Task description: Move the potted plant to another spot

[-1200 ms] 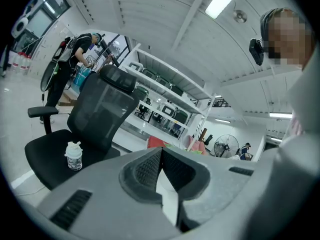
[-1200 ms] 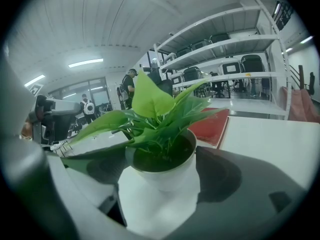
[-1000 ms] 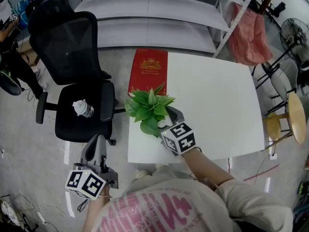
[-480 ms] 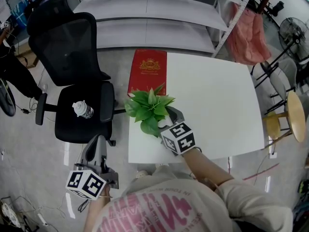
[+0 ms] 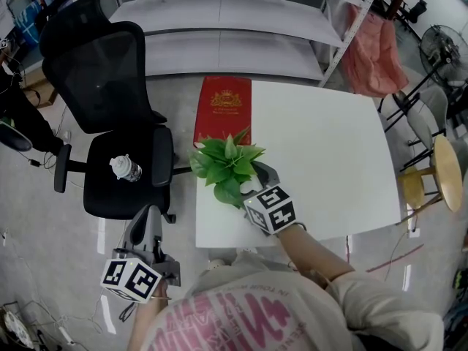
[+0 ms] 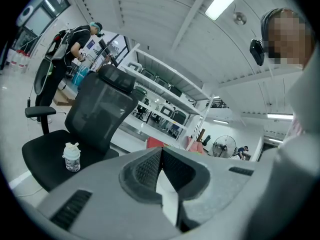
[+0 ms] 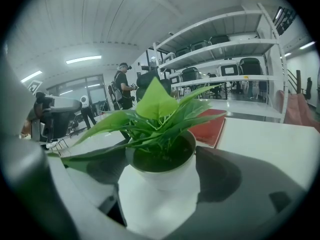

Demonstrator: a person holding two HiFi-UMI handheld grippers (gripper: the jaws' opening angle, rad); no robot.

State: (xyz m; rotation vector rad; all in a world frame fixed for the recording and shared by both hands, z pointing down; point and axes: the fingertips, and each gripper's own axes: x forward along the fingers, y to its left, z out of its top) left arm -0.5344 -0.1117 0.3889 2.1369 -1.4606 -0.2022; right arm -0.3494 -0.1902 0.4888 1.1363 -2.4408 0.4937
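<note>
A potted plant (image 5: 227,163) with green leaves in a white pot (image 7: 162,176) stands near the front left corner of the white table (image 5: 329,159). My right gripper (image 5: 245,185) reaches in from the front. Its jaws sit on either side of the pot, and both pads appear to touch the pot wall in the right gripper view (image 7: 162,184). Leaves hide the left finger in the head view. My left gripper (image 5: 146,221) hangs off the table's left side above the floor. In the left gripper view (image 6: 161,154) its jaws are shut with nothing between them.
A red book (image 5: 223,108) lies at the table's back left, just behind the plant. A black office chair (image 5: 121,130) with a small bottle (image 5: 126,167) on its seat stands to the left. White shelving (image 5: 234,20) runs behind, and a wooden stool (image 5: 446,174) stands at the right.
Both grippers and the plant stay where they were. Only a person at the far left edge has shifted.
</note>
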